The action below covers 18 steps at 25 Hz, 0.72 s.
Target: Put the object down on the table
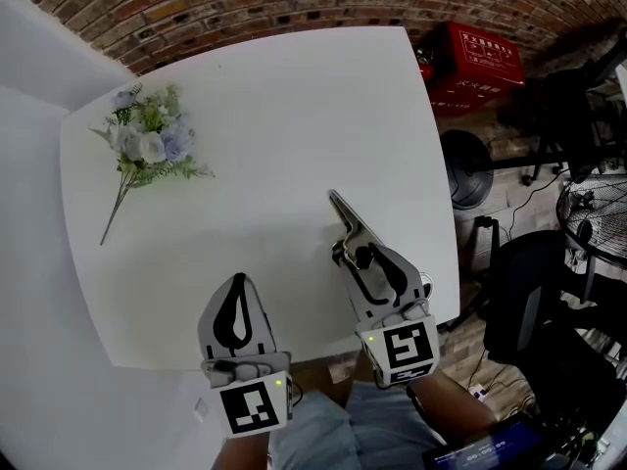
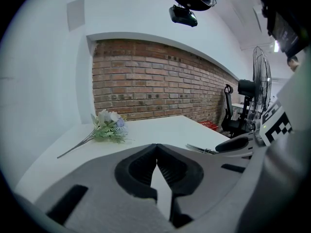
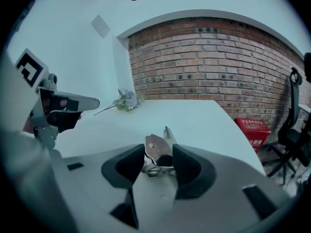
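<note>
White counter (image 1: pixel 294 116) carries a silver metal tool with a brown wooden handle plate (image 3: pixel 156 148), lying flat near the right edge. Right gripper (image 3: pixel 159 153) has its jaws spread, with the tool's handle end between them; left pad is clear of it, and contact with the right pad is hard to judge. Left gripper (image 2: pixel 156 147) is pressed together at the tips and empty, hovering at the near edge. Small bouquet of pale artificial flowers (image 1: pixel 147 145) lies well apart at far left.

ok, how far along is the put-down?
Done: the slim silver metal utensil looks laid on the white table. In hand: the right gripper has its fingers open around it. Still to do: back away. The left gripper is shut, empty.
</note>
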{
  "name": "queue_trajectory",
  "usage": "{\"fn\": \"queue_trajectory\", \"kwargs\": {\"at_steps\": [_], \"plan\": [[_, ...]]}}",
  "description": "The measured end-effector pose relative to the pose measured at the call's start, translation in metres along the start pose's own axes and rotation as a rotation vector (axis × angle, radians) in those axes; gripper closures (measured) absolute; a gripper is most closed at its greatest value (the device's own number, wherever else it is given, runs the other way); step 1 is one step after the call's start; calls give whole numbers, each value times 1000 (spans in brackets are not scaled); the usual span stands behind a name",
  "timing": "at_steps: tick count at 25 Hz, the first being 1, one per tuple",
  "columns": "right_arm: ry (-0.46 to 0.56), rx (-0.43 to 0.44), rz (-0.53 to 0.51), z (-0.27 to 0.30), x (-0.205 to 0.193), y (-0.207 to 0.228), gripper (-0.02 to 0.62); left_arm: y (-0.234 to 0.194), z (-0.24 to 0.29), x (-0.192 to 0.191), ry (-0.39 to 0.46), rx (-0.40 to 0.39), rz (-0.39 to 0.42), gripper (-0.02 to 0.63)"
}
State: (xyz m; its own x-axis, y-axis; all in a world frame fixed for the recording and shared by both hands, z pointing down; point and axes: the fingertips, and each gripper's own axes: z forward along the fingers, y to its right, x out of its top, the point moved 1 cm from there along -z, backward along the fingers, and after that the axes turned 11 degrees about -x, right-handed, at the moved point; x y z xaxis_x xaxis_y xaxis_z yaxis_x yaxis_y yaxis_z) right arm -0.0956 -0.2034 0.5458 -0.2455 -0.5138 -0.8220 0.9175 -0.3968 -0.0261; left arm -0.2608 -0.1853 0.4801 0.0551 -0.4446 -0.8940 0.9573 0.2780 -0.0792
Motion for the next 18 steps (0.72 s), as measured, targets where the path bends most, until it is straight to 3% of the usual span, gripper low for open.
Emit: {"fn": "queue_trajectory", "kwargs": {"at_steps": [18], "plan": [[33,-14,-3,-15,3,-6,396,1,-16,2,28,-2,29,597]]}}
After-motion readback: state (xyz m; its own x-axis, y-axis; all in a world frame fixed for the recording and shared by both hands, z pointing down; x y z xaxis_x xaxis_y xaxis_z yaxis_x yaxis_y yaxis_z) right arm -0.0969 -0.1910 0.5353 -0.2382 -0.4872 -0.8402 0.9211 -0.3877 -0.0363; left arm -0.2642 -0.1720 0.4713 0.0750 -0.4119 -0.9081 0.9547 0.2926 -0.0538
